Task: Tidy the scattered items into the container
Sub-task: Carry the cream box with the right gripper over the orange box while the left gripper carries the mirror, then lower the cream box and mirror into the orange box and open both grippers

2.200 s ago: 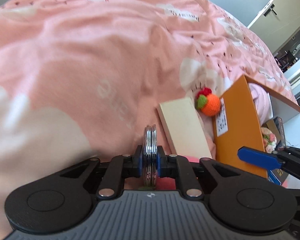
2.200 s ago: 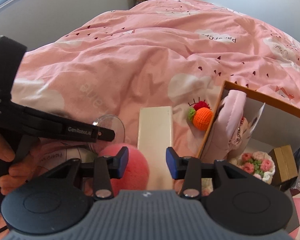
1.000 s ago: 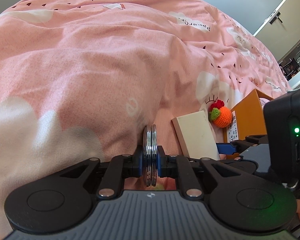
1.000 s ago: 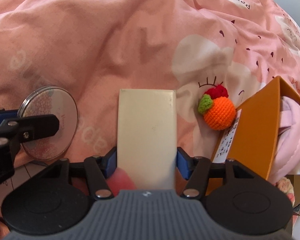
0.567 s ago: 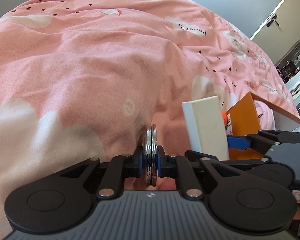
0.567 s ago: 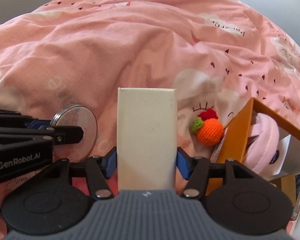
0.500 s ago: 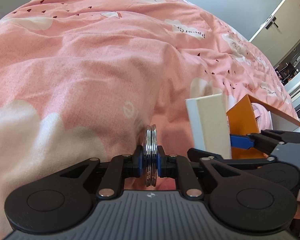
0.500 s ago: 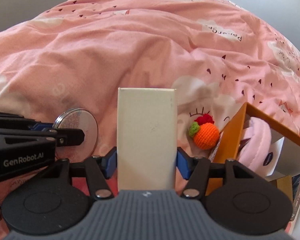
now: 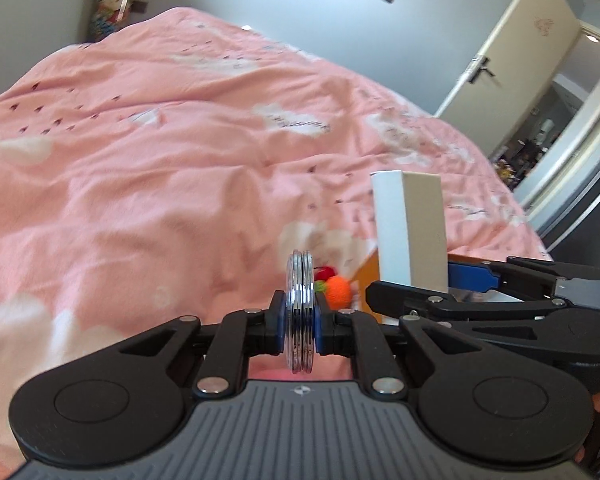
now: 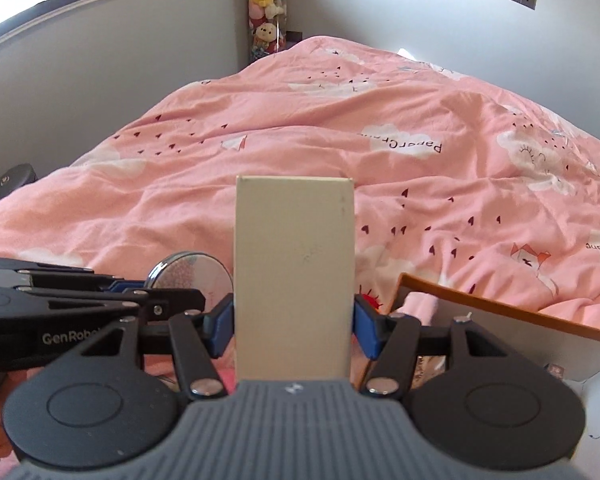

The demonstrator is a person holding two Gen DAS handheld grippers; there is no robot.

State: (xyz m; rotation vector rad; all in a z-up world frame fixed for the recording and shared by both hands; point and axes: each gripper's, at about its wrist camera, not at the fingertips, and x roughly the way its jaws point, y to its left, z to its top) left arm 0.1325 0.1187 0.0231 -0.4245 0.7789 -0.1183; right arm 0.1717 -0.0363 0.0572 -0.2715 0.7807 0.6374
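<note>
Above the pink quilt, the right gripper clamps a stiff, light-looking cream cardboard box by its long sides near the orange container, while the left gripper pinches a thin, probably slippery round clear-lidded case edge-on across its flat faces.

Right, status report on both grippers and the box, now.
Left gripper shut on round compact. Right gripper shut on cream box. Orange container just ahead and right. Crochet orange on bedspread, nothing blocking.
</note>
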